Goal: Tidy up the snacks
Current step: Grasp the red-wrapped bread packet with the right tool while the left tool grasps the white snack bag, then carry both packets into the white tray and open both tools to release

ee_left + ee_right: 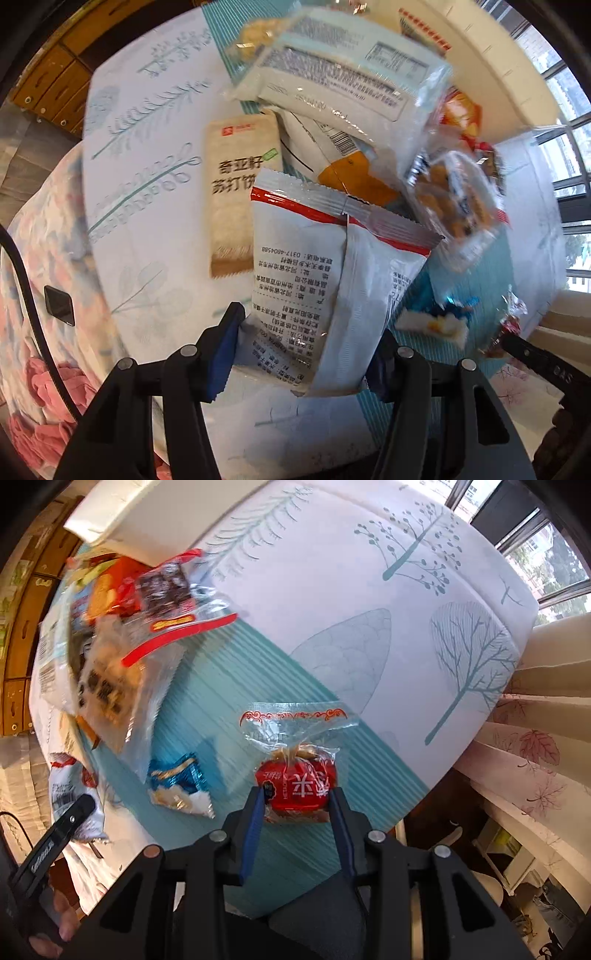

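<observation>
Snacks lie in a messy pile [354, 122] on the bench, and we have 2 of them in our grippers. Our left gripper [303, 354] has its jaws about half wide around a white packet with a red stripe [314, 266]. One blue pad touches the packet's side. The other pad is mostly hidden behind the packet, so we cannot tell if it presses yet.

Our right gripper [297, 805] has its jaws narrow, squeezing a small red snack in a clear wrapper [295, 782] from both sides.

We think these snacks are all light. The white packet is a puffy bag, soft and crinkly, and its shiny skin looks slippery. We would hold it by the flat sealed edge or low on its body, and not squeeze hard, because what is inside may crumble. The red snack looks firmer, but its clear wrapper is loose and slick, so we hold the round middle, not the floppy top.

A small blue wrapped sweet [181, 779] lies just beside the red snack. A beige cracker pack [240, 192] lies flat beside the pile.

The bench wears a white cloth with blue trees [369, 602], and a ribbed teal mat [229, 709] lies on it. Windows [546, 550] and a leaf curtain [532, 753] are nearby.
</observation>
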Demonstrator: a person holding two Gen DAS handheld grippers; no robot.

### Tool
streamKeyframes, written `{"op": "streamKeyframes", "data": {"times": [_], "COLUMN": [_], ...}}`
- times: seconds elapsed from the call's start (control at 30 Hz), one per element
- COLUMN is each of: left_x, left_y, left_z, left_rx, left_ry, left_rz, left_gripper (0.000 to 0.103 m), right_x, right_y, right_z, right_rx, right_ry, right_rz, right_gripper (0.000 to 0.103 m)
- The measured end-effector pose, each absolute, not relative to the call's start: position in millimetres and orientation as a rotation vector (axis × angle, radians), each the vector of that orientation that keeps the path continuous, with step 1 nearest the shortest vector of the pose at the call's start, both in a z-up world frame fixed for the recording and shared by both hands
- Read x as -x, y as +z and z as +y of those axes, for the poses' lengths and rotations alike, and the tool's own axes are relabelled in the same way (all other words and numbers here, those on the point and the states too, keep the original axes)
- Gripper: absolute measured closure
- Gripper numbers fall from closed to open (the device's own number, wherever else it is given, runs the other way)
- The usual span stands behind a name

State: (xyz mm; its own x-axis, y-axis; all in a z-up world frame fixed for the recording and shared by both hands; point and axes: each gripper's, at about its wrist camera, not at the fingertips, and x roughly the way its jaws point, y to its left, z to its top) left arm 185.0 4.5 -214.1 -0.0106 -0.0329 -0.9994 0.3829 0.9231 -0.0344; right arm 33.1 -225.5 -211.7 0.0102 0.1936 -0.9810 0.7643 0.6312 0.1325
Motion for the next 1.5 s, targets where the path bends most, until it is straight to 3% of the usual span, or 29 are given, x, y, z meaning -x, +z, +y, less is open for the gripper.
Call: {"op": "streamKeyframes", "data": {"times": [0.57, 0.97, 1.5], "left_x": [-98, -106, -169], "left_y": [-72, -42, -15], "left_z": [58, 63, -34], "left_rx": [0.019, 0.166, 0.258], "left_ry": [-0.497, -0.552, -0.572], "left_rz": [1.155, 1.03, 0.952], "left_gripper": [0.046, 0.046, 0.046], "right_x": [-2, -33, -101], "right_y": [-120, -68, -26], "right_z": [-164, -147, -222], "right_rx": [-0.607, -0.291, 0.013], "right_ry": [-0.417, -0.368, -0.348], "right_rz": [1.313, 1.106, 0.975], "right_gripper": [0.067, 0.067, 0.067]}}
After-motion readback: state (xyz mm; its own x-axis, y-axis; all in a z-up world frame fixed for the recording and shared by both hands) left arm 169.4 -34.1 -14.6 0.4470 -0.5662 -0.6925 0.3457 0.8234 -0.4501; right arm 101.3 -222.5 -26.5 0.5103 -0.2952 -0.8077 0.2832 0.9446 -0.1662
